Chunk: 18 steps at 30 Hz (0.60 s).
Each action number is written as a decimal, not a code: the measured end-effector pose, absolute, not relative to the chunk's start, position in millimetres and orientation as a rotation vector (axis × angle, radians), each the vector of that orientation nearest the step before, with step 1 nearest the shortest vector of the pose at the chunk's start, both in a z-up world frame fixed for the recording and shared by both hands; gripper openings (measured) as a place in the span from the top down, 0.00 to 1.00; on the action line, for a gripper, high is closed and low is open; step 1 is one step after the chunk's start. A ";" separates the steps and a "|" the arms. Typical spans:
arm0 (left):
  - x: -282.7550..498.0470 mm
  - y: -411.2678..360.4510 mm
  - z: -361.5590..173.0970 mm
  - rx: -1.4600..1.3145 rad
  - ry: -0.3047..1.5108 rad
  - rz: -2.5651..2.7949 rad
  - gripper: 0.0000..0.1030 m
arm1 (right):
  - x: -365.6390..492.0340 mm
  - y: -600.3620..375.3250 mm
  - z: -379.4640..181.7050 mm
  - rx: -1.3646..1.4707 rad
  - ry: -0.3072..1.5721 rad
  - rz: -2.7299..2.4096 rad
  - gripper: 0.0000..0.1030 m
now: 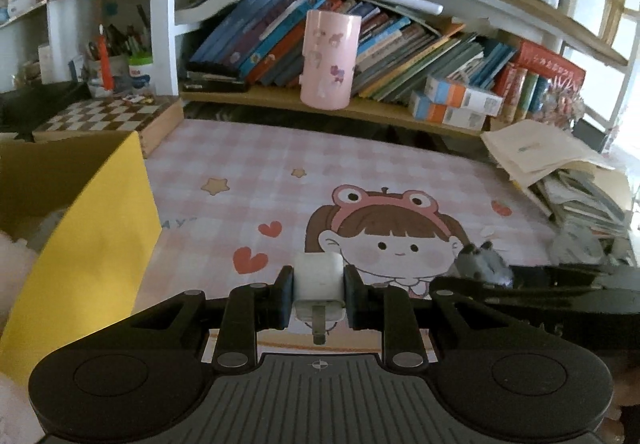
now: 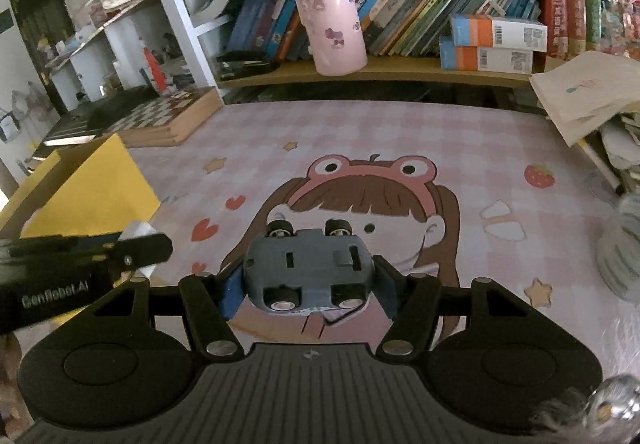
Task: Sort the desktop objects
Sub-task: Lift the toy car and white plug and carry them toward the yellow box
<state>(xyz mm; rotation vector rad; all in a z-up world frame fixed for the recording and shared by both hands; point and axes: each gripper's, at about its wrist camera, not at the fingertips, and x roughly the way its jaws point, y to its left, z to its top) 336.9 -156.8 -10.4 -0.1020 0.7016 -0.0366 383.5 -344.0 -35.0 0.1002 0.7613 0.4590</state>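
Note:
My left gripper is shut on a white plug charger, its metal prongs pointing back at the camera, held above the pink cartoon desk mat. My right gripper is shut on a grey toy car, held belly-up with its wheels showing. The toy car also shows at the right of the left wrist view. The charger shows at the left of the right wrist view. A yellow cardboard box stands open at the left, just beside my left gripper; it also shows in the right wrist view.
A pink cylindrical holder stands on the low shelf in front of leaning books. A chessboard box lies at the back left. A stack of papers and books sits at the right edge. Something white and fluffy lies in the box.

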 end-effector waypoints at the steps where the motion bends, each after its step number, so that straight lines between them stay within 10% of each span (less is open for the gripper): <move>1: 333.3 -156.7 -8.8 -0.103 0.698 -0.040 0.77 | 378.8 -343.6 -34.1 0.093 0.760 0.461 0.41; 18: 266.5 -140.5 12.8 -0.136 0.660 -0.141 0.77 | 304.3 -330.4 -19.4 0.070 0.741 0.427 0.41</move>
